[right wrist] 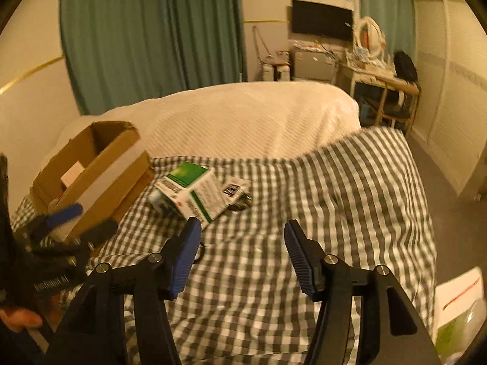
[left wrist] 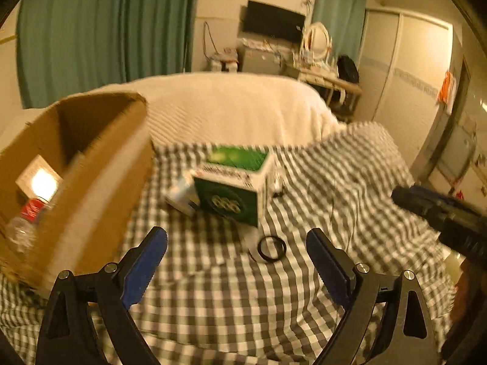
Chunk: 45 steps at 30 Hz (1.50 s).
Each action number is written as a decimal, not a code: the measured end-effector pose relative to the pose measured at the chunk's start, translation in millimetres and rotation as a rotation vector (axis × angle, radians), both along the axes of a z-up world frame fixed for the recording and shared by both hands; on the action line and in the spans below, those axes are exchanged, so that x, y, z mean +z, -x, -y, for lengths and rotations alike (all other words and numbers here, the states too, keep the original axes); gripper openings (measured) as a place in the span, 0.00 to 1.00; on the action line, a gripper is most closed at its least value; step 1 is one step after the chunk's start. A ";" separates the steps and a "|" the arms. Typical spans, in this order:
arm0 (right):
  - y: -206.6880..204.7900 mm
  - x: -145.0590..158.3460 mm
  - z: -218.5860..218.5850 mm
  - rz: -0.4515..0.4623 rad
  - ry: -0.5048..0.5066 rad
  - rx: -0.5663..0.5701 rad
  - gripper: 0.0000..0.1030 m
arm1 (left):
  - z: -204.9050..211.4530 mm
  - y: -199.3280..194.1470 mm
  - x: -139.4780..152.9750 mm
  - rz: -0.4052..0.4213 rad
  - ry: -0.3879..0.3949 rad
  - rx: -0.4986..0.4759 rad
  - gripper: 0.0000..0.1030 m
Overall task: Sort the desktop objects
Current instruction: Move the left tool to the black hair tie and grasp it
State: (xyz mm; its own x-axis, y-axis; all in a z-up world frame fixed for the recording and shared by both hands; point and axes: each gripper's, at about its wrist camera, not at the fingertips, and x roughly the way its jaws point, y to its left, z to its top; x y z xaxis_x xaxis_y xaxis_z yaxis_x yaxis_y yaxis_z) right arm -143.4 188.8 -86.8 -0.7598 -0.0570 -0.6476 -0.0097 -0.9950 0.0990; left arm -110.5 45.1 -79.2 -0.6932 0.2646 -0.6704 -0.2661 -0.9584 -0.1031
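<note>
A green and white carton [left wrist: 234,188] lies on the checked cloth [left wrist: 243,298], with a small pale box [left wrist: 179,194] at its left. A black ring [left wrist: 271,248] lies just in front of it. An open cardboard box [left wrist: 91,182] stands at the left and holds a plastic bottle [left wrist: 26,219]. My left gripper [left wrist: 237,252] is open and empty, a little above the cloth near the ring. My right gripper [right wrist: 242,237] is open and empty, in front of the carton [right wrist: 194,194]. The cardboard box [right wrist: 97,176] shows at the left there.
A white blanket [right wrist: 243,118] lies behind the checked cloth. A small black and white packet [right wrist: 234,188] lies to the right of the carton. A white bag [right wrist: 459,307] sits at the lower right. The cloth's right edge [right wrist: 426,213] drops to the floor.
</note>
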 end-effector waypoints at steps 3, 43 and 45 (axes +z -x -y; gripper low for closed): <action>3.7 -12.1 -12.3 0.012 0.000 -0.018 0.55 | -11.5 7.8 -18.9 0.038 0.002 -0.001 0.92; 64.3 -82.2 78.8 0.202 -0.030 0.171 0.57 | 68.8 66.1 -71.2 0.194 -0.070 0.088 0.10; 76.5 -93.4 84.9 0.230 -0.022 0.173 0.57 | 71.1 68.2 -73.7 0.191 -0.070 0.095 0.10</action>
